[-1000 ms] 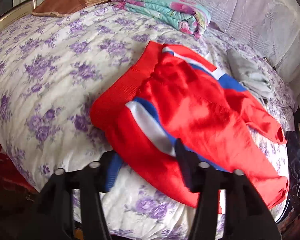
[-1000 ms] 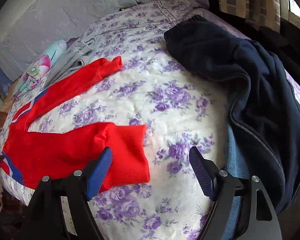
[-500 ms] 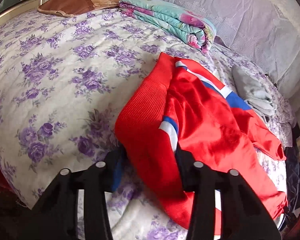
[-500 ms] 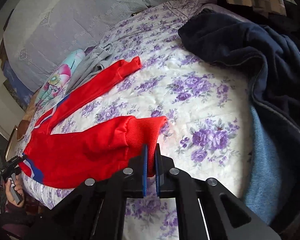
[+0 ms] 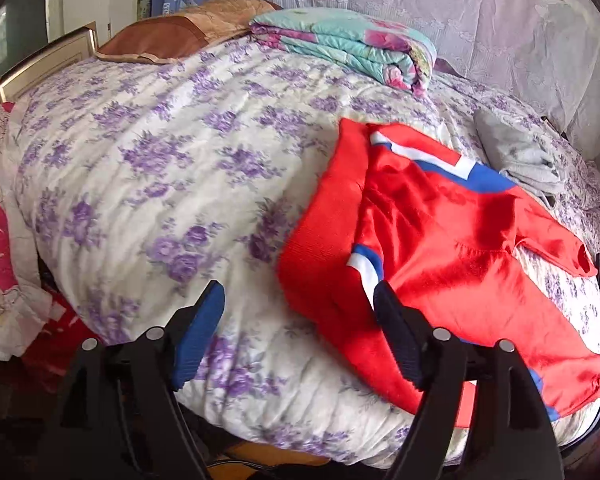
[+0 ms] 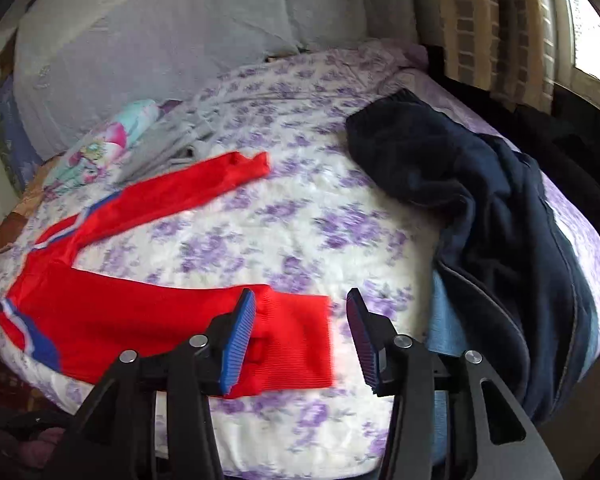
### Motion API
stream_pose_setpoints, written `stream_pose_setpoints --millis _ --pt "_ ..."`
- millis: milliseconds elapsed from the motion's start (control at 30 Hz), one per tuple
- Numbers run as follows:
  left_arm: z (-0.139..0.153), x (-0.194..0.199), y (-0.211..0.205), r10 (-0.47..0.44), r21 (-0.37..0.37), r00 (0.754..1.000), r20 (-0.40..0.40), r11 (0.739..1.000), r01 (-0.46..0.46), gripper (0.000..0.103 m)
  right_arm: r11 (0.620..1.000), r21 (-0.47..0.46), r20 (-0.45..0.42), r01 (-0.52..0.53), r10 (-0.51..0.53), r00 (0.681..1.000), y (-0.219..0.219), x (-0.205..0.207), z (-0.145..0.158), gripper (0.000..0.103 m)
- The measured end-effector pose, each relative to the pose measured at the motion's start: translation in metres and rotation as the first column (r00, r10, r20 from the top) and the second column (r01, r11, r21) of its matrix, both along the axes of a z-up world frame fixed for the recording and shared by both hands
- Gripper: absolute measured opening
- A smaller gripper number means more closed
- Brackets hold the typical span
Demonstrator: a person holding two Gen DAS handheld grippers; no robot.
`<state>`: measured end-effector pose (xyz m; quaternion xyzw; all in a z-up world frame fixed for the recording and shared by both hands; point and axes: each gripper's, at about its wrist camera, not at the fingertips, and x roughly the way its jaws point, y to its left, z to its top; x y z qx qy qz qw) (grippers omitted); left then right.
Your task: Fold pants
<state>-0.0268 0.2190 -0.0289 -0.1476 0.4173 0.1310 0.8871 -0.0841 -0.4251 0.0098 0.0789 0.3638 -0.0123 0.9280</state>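
The red pants [image 5: 440, 248] lie spread on the bed [image 5: 160, 168], ahead of the left claw [image 5: 298, 336] and running off to its right. In the right wrist view they run away to the left of the right claw [image 6: 300, 332], with the two legs splayed apart in a V. They look light, limp and slightly shiny, so my guess is the cloth will slide over itself and sag wherever it is not supported. The ribbed parts seem the best places to grip, being thicker and less slick.

The waistband [image 5: 324, 216] is a broad ribbed red strip just ahead of the left claw, whose right finger overlaps the cloth below it. That claw is spread wide and holds nothing. A white and blue stripe [image 5: 440, 162] runs down the side seam (it shows again near the waist).

The near leg's ribbed cuff [image 6: 296, 336] lies between and under the fingers of the right claw, also spread and gripping nothing. The far leg's cuff [image 6: 248, 166] lies well beyond it, flat on the bed.
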Motion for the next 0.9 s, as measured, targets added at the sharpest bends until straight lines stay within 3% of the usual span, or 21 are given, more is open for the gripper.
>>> stream_pose_setpoints --millis 100,200,267,333,367,400,433,533,633,733,900 --pt "0.029 -0.008 -0.005 -0.024 -0.001 0.997 0.079 1.000 0.025 0.075 0.987 0.057 -0.004 -0.153 0.153 0.988 0.030 0.011 0.006 0.051" --pt "0.031 0.005 -0.040 -0.127 0.051 0.986 0.106 0.991 0.122 0.088 0.980 0.076 -0.066 -0.186 0.191 0.979 0.049 0.029 -0.011 0.058" --pt "0.005 0.024 -0.058 -0.168 0.077 0.985 0.033 0.983 0.165 0.091 0.982 0.109 -0.154 -0.152 0.167 0.974 0.047 0.041 -0.037 0.063" --pt "-0.035 0.041 -0.060 -0.171 0.057 0.982 -0.081 0.983 0.176 0.091 0.982 0.140 -0.240 -0.127 0.158 0.958 0.041 0.046 -0.067 0.064" --pt "-0.047 0.043 -0.062 -0.161 0.109 0.982 -0.093 0.979 0.171 0.092 0.979 0.142 -0.206 -0.143 0.170 0.964 0.040 0.041 -0.070 0.064" --pt "-0.049 0.041 -0.066 -0.154 0.183 0.985 -0.083 0.969 0.167 0.097 0.979 0.132 -0.195 -0.156 0.180 0.964 0.042 0.038 -0.068 0.064" --pt "-0.048 0.040 -0.066 -0.152 0.193 0.984 -0.092 0.967 0.167 0.097 0.980 0.122 -0.202 -0.158 0.180 0.963 0.044 0.037 -0.063 0.064" --pt "-0.017 0.038 -0.056 -0.186 0.062 0.982 -0.035 0.980 0.187 0.096 0.969 0.118 -0.140 -0.216 0.232 0.963 0.057 0.044 -0.031 0.064" --pt "0.026 0.049 -0.055 -0.218 0.096 0.974 0.054 0.973 0.212 0.097 0.950 0.039 -0.078 -0.311 0.313 0.946 0.085 0.072 0.006 0.077" --pt "0.044 0.090 -0.042 -0.197 0.117 0.979 0.054 0.975 0.189 0.098 0.902 -0.015 -0.054 -0.431 0.429 0.902 0.124 0.119 0.030 0.080" --pt "0.016 0.187 -0.008 -0.105 -0.009 0.988 -0.115 0.994 0.105 0.098 0.772 -0.172 -0.161 -0.612 0.591 0.790 0.213 0.223 0.036 0.080"
